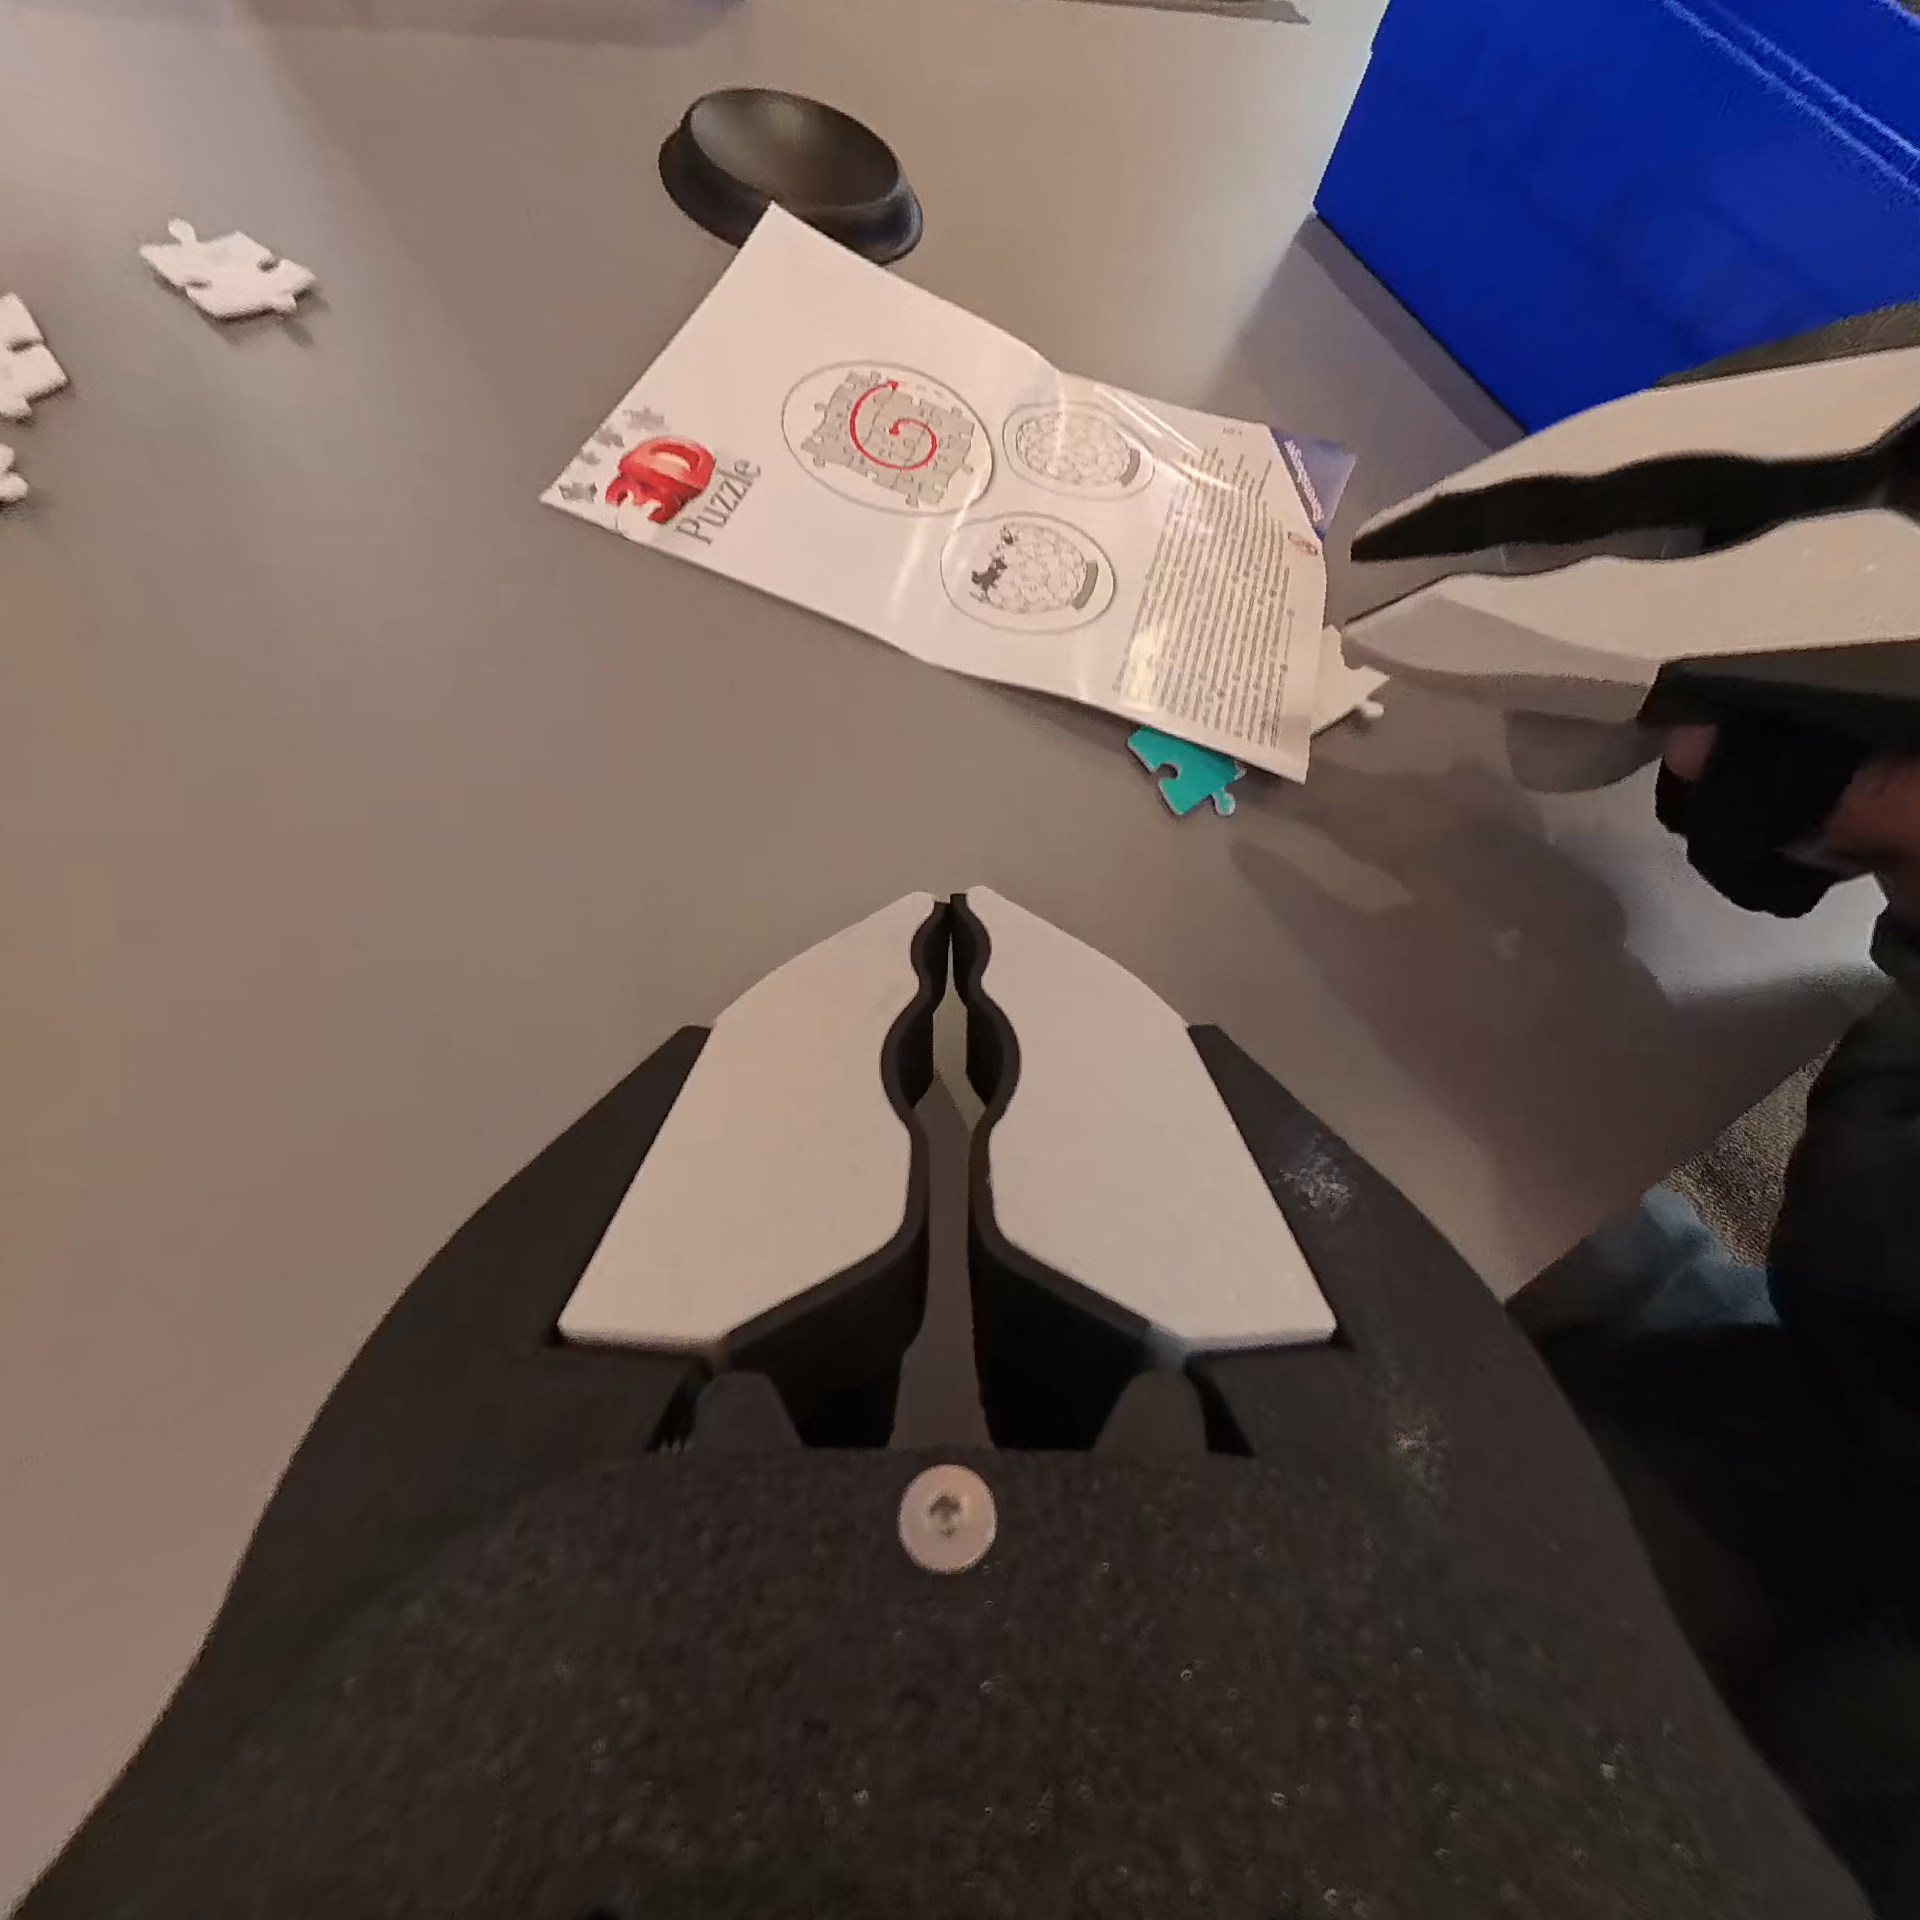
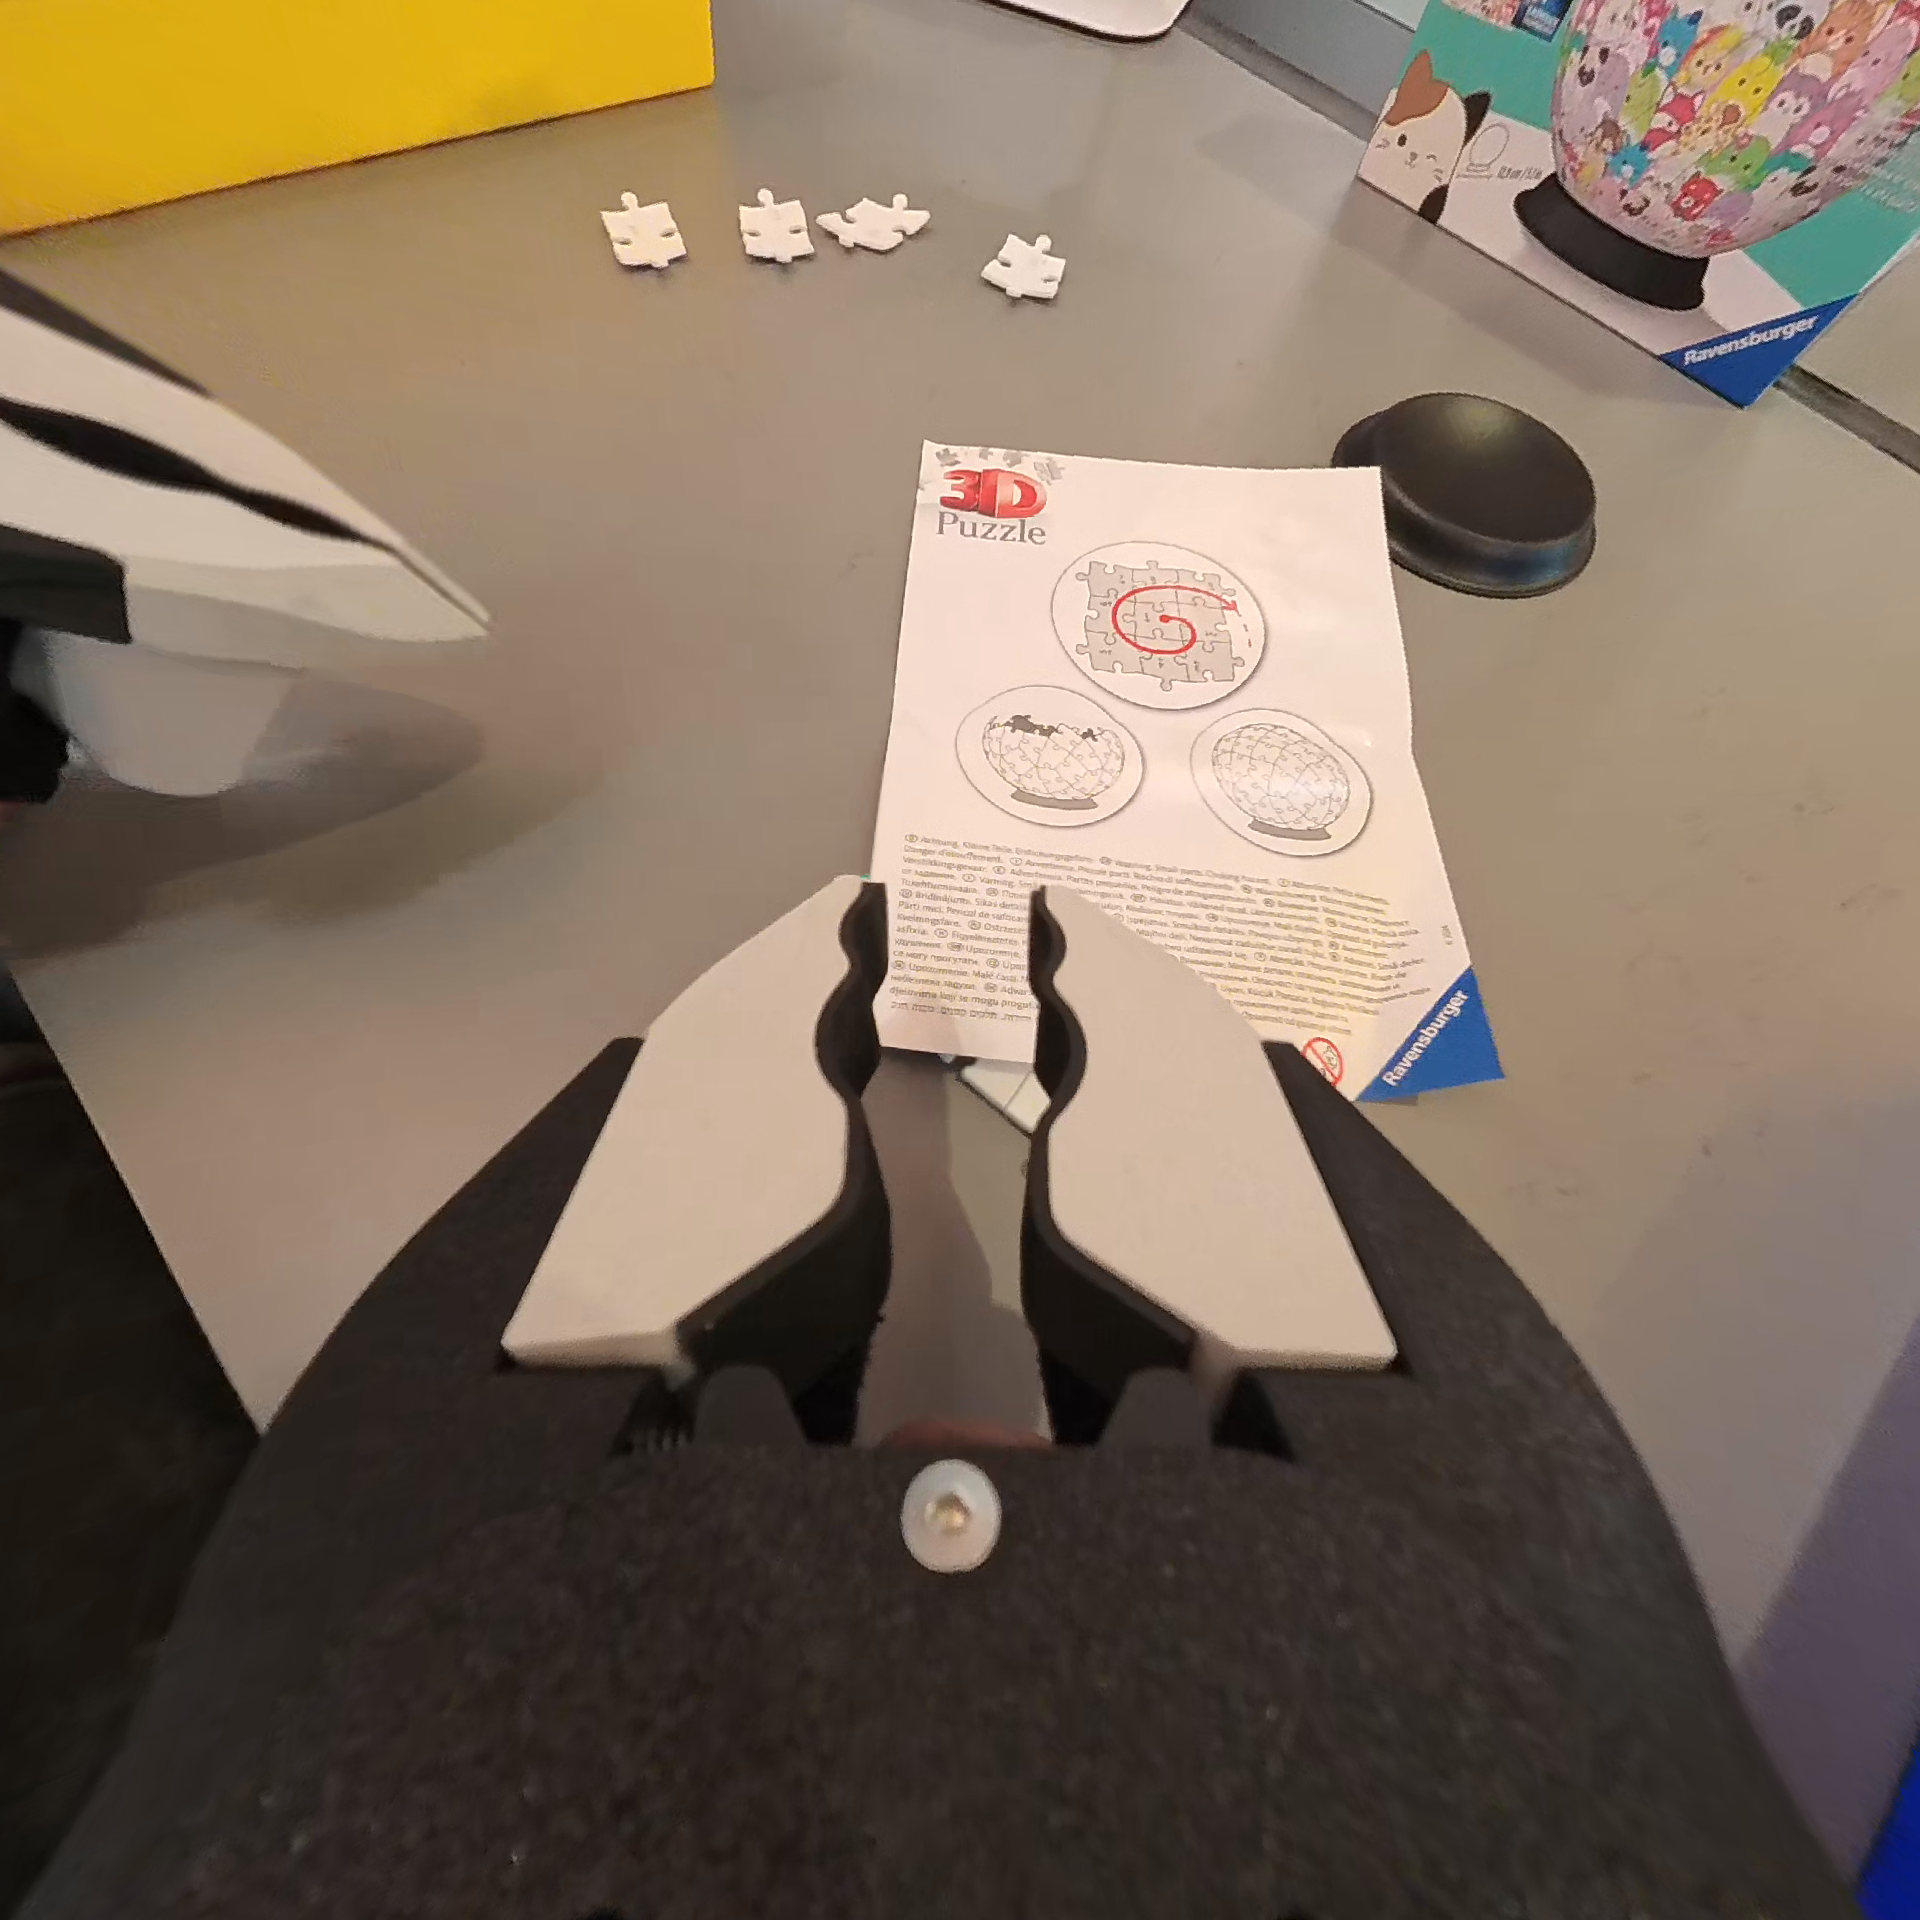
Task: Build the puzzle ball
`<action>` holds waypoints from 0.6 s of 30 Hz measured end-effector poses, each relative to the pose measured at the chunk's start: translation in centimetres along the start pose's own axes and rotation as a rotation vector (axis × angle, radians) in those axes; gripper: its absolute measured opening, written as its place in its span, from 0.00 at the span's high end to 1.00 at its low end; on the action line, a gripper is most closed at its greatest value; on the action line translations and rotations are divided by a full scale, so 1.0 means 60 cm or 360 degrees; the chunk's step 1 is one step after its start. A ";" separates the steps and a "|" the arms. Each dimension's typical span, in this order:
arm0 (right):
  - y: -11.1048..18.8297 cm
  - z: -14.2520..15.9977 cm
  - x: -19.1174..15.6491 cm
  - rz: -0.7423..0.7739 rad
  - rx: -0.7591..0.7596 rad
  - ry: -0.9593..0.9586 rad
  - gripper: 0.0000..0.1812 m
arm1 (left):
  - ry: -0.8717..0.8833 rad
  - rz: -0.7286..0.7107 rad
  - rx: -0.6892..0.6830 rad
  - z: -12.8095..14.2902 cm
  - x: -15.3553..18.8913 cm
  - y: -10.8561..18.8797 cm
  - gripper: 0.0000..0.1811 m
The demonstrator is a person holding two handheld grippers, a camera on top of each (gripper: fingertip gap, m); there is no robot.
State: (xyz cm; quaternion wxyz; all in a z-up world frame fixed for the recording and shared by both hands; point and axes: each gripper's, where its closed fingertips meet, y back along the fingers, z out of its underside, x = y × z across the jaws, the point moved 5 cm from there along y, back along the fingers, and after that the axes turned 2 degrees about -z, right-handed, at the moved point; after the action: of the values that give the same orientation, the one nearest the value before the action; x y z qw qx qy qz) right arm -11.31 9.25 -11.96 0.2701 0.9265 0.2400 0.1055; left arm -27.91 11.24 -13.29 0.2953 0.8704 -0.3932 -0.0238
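Note:
My left gripper (image 1: pixel 951 902) is shut and empty, held above bare grey table short of the white instruction sheet (image 1: pixel 935 499). My right gripper (image 2: pixel 956 899) is partly open and empty, its tips over the near edge of the sheet (image 2: pixel 1153 727). In the left wrist view it (image 1: pixel 1351 590) enters from the right above a white puzzle piece (image 1: pixel 1351 688). A teal piece (image 1: pixel 1190 771) pokes out from under the sheet's corner. Several white pieces (image 2: pixel 774 227) lie in a row beyond the sheet, and some show at the left (image 1: pixel 229 272). The black ball stand (image 2: pixel 1475 494) sits to the right of the sheet.
The puzzle's picture box (image 2: pixel 1662 177) stands at the back right and a yellow box (image 2: pixel 312 83) at the back left. A blue box (image 1: pixel 1610 187) is beyond the sheet in the left wrist view. My left gripper (image 2: pixel 457 613) shows at the left edge. My right fingertips sit around 12 cm from my left ones. To reach the teal piece (image 1: pixel 1190 771) in a straight line is about 5 cm for my right fingers, about 10 cm for my left.

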 end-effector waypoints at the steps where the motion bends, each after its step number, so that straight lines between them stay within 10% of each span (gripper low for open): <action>1: 0.000 0.000 0.001 0.0002 -0.0001 -0.0002 0.86 | 0.0004 0.0004 -0.0008 0.005 0.001 0.001 1.00; 18: 0.000 0.005 0.008 0.0018 -0.0015 -0.0012 0.86 | -0.0058 0.0041 0.0044 -0.012 0.005 0.007 1.00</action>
State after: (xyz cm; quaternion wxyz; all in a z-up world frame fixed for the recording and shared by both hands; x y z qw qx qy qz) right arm -10.78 9.35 -12.17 0.2748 0.9269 0.2333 0.1046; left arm -27.78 11.17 -12.44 0.2762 0.8688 -0.4099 -0.0306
